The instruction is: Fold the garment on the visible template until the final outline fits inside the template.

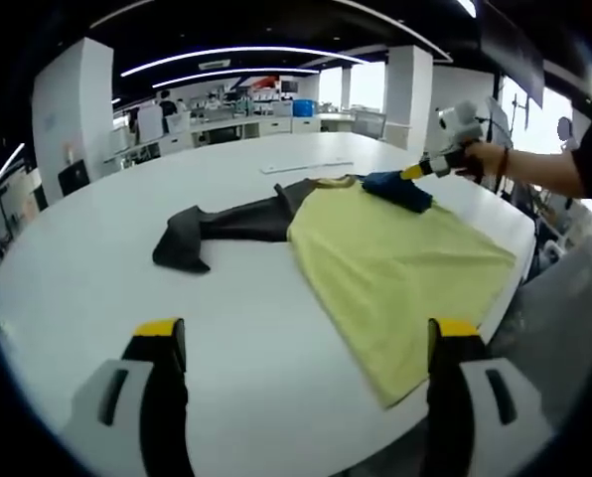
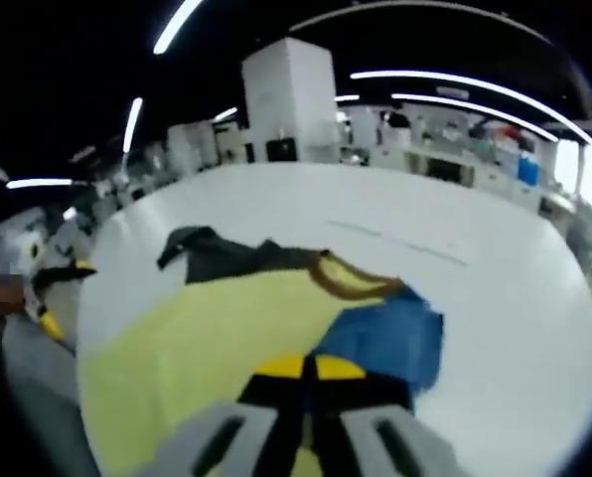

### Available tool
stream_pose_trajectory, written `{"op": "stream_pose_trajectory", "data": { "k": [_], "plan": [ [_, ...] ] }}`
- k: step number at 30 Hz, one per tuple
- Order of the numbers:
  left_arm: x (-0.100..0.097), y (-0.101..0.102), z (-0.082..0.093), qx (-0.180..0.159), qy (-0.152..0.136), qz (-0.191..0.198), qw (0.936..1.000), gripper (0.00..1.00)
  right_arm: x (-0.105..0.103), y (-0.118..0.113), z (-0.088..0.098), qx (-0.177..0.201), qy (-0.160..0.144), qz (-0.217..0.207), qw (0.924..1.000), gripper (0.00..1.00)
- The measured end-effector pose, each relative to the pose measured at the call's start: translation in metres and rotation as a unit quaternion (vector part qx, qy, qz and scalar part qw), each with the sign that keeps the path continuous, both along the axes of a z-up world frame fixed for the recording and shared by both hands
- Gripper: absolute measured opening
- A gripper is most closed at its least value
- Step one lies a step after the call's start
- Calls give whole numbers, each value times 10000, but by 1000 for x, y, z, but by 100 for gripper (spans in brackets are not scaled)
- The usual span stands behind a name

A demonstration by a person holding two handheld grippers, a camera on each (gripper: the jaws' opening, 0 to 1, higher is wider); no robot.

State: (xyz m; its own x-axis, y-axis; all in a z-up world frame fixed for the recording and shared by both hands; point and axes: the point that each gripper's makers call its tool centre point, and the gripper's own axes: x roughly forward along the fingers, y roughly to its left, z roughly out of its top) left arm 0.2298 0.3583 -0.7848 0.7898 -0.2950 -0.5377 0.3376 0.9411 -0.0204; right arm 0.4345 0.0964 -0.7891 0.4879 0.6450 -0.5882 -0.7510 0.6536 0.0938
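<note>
White table (image 1: 97,298), yellow garment (image 1: 395,268), right tool (image 2: 304,370) clamping blue sleeve (image 2: 390,338).

The left tool (image 1: 306,343) is low in the left gripper view, its jaws wide apart and holding nothing. The right tool (image 2: 309,370) has its jaws pressed together. A hand (image 1: 490,159) holds it, arm stretched out.

Right gripper (image 2: 302,370) closed on blue sleeve (image 2: 387,338), yellow garment (image 2: 217,343), white table (image 2: 475,298)
</note>
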Motion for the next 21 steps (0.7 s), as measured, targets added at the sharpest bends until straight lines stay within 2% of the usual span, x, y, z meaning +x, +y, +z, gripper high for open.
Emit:
{"op": "stream_pose_trajectory", "data": {
  "k": [5,9,16,18,21],
  "plan": [
    [-1,0,0,-1,3,15,10000,99,-26,18,-18,-126,158,279,9994,0],
    [-2,-1,-1,18,40,18,10000,99,-31,19,-33,-247,285,344,9987,0],
    [-3,-7,1,28,78,27,10000,99,-35,9,-52,-317,644,238,9971,0],
    [-3,-8,1,32,75,35,10000,99,-36,6,-51,-270,727,206,9968,1],
    [-3,-9,3,13,53,44,10000,99,-35,3,-41,-150,764,166,9968,9]
  ]
}}
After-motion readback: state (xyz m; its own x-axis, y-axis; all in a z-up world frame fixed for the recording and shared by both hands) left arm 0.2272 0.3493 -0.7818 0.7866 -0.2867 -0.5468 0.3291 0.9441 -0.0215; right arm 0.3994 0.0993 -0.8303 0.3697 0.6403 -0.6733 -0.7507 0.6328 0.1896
